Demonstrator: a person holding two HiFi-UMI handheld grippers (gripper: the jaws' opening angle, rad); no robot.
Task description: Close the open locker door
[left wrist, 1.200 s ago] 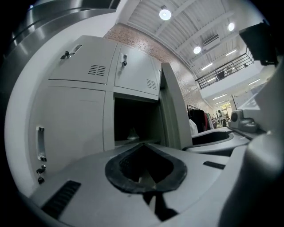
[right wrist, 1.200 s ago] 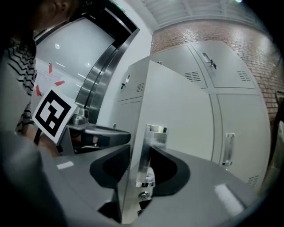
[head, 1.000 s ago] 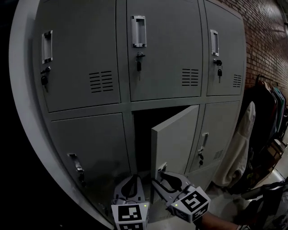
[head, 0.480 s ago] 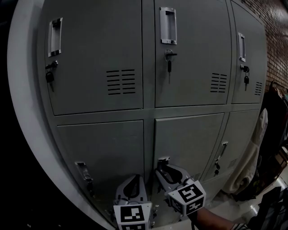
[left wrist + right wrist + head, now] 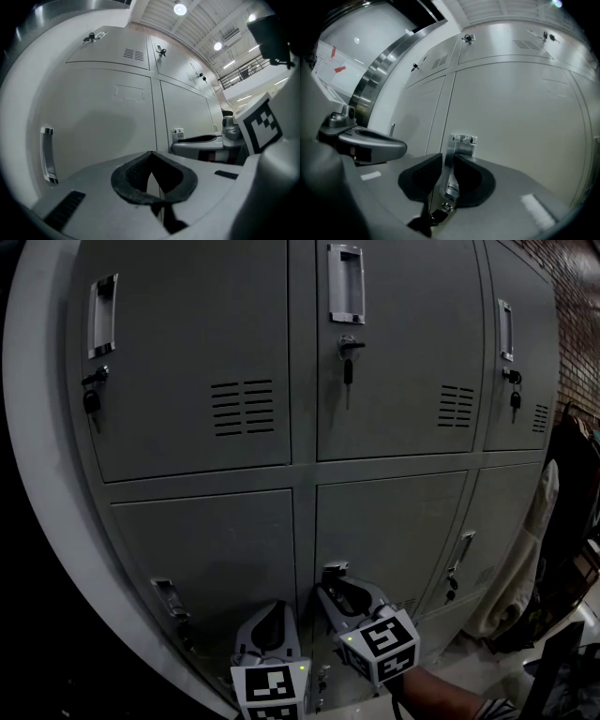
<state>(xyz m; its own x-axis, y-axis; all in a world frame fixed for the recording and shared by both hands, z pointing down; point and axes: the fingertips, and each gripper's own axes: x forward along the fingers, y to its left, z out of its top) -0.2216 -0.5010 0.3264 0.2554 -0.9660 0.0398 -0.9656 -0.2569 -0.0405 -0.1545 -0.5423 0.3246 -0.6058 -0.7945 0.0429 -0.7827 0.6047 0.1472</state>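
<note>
The lower middle locker door [image 5: 389, 531] lies flush with the grey locker front. Its metal handle [image 5: 335, 570] stands at the door's left edge, low in the head view. My right gripper [image 5: 337, 589] has this handle [image 5: 451, 173] between its black pads; the jaws are closing and the pads sit against both sides of it. My left gripper [image 5: 272, 615] hangs just left of it, in front of the lower left locker, shut with nothing between its fingers [image 5: 150, 154]. In the left gripper view the right gripper [image 5: 201, 140] reaches to the handle [image 5: 177, 134].
Other closed lockers fill the wall, the upper ones with handles and keys [image 5: 345, 367]. The lower left locker's handle [image 5: 169, 601] is left of my left gripper. A clothes rack with hanging garments [image 5: 572, 502] and a brick wall [image 5: 577, 306] are on the right.
The lower middle door, wide open a second ago, has swung shut and stays flush. My right gripper went in with its handle; the left gripper stayed alongside.
</note>
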